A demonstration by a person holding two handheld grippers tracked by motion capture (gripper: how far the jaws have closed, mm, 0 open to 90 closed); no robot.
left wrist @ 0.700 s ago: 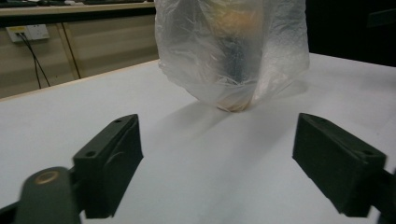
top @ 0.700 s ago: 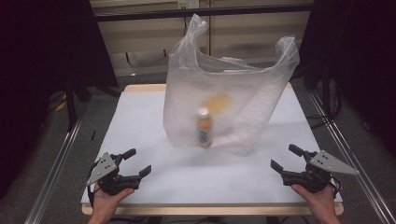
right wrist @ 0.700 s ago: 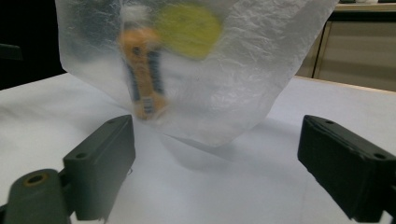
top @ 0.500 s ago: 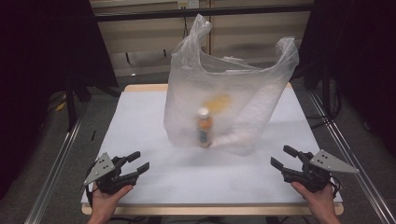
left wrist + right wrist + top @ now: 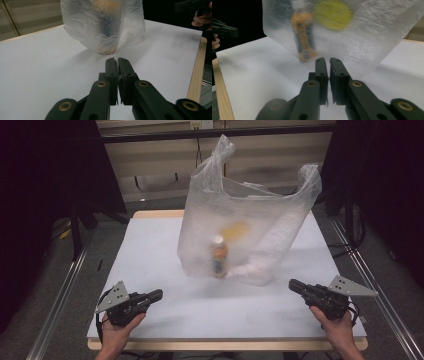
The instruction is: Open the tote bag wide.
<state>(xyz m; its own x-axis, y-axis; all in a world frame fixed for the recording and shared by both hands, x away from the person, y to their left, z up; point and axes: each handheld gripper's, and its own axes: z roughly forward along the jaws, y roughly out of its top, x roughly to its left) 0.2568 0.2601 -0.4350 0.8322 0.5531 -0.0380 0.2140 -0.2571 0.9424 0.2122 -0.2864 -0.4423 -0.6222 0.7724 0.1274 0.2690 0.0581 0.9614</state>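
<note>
A clear plastic bag [image 5: 250, 235] stands upright on the white table [image 5: 150, 250], handles up. Inside it an orange bottle [image 5: 218, 257] with a white cap stands next to a yellow round thing [image 5: 235, 229]. The bag [image 5: 102, 25] rises ahead of my left gripper [image 5: 117, 60], whose jaws are shut with nothing between them. My right gripper [image 5: 326, 60] is shut too, empty, pointing at the bag [image 5: 367, 37] with the bottle [image 5: 303, 35] and the yellow thing [image 5: 333, 13] behind the film. From above, the left gripper [image 5: 159, 294] rests at the near left and the right gripper [image 5: 292, 284] at the near right.
The table's wooden edge [image 5: 230, 342] runs along the near side. Metal rails [image 5: 55, 305] flank the table on both sides. Dark curtains [image 5: 45, 180] hang at the left and right. The other hand's gripper [image 5: 192, 5] shows far off at the table's side.
Both grippers have gone from open to shut. The left hand has moved slightly nearer the table's front edge. The bag has not moved.
</note>
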